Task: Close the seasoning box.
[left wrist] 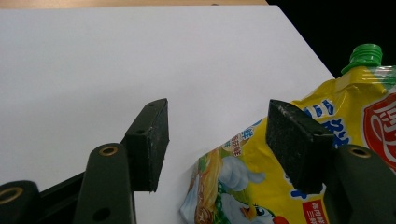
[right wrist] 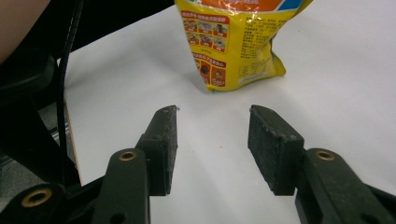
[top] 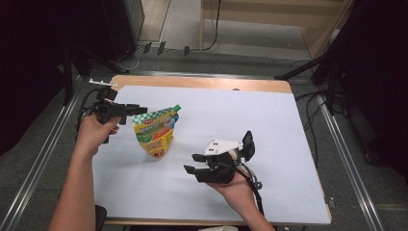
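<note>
Fingers [left wrist: 152, 140] apart (pouch [left wrist: 261, 186] just beside)

This looks like a lab or test room set up for recording, not a home. A wooden counter [top: 202, 83] covered by a plain white sheet [top: 216, 125] stands on a grey carpeted floor [top: 43, 144], flanked by bare aluminium rails [top: 36, 166] on both sides. Black cables [top: 308, 115] trail across the floor, small black plugs [top: 161, 47] lie behind the counter, and dark curtains [top: 380, 72] close off both sides. A light wooden partition [top: 269, 19] stands at the back.
</note>
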